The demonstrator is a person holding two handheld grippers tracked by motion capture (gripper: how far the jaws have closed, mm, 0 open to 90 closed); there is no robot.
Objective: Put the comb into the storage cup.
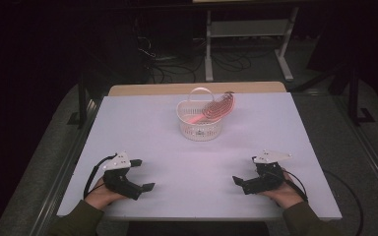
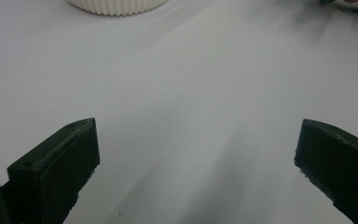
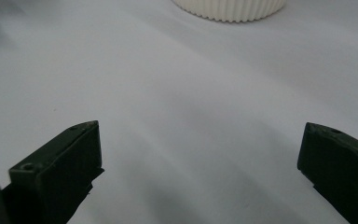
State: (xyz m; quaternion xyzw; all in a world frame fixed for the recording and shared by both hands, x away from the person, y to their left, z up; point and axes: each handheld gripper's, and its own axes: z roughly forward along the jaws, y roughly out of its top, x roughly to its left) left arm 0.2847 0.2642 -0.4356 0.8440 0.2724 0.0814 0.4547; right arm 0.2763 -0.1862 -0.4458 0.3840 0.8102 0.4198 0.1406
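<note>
A white slatted basket (image 1: 200, 125) with a hoop handle stands at the middle back of the white table (image 1: 142, 128). A pink ribbed object (image 1: 218, 106) leans out of it over the right rim. Near the front left, my left gripper (image 1: 142, 174) rests open on the table with nothing between its jaws. My right gripper (image 1: 245, 169) rests open at the front right, also holding nothing. The basket's base (image 2: 117, 5) shows at the top of the left gripper view, and the base (image 3: 229, 9) again at the top of the right gripper view.
Bare white tabletop lies between the grippers and the basket. Beyond the table's far edge is a dark floor with cables (image 1: 167, 61) and a white frame (image 1: 248, 34). Each gripper trails a black cable.
</note>
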